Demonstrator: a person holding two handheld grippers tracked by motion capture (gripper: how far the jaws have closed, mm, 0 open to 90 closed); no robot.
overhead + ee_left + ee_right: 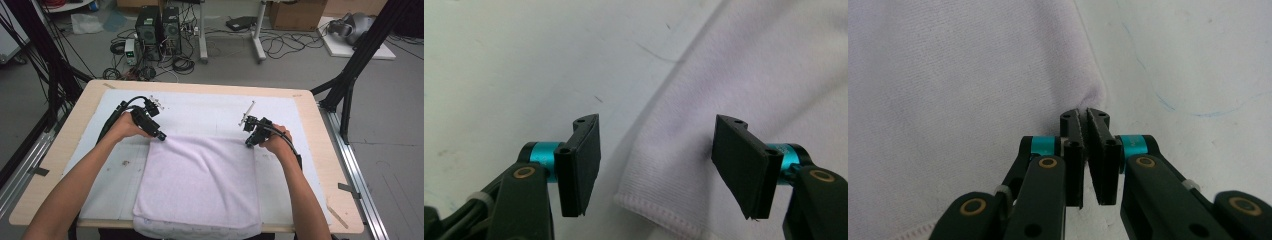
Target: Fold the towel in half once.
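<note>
A pale lilac towel (200, 180) lies spread on the white mat (210, 112), its near edge hanging over the table front. My left gripper (161, 136) is at the towel's far left corner. In the left gripper view it (657, 122) stands open, and the hemmed corner of the towel (749, 65) lies between the jaws without touching the pads. My right gripper (248, 144) is at the far right corner. In the right gripper view it (1084, 114) is shut, and the towel (948, 75) puckers at the tips where its corner is pinched.
The mat covers most of a light wooden table (330, 165). Bare mat (499, 60) lies left of the towel and more mat (1198, 60) with faint pen marks to its right. Black frame posts (350, 85) flank the table; computers and cables (157, 30) sit on the floor beyond.
</note>
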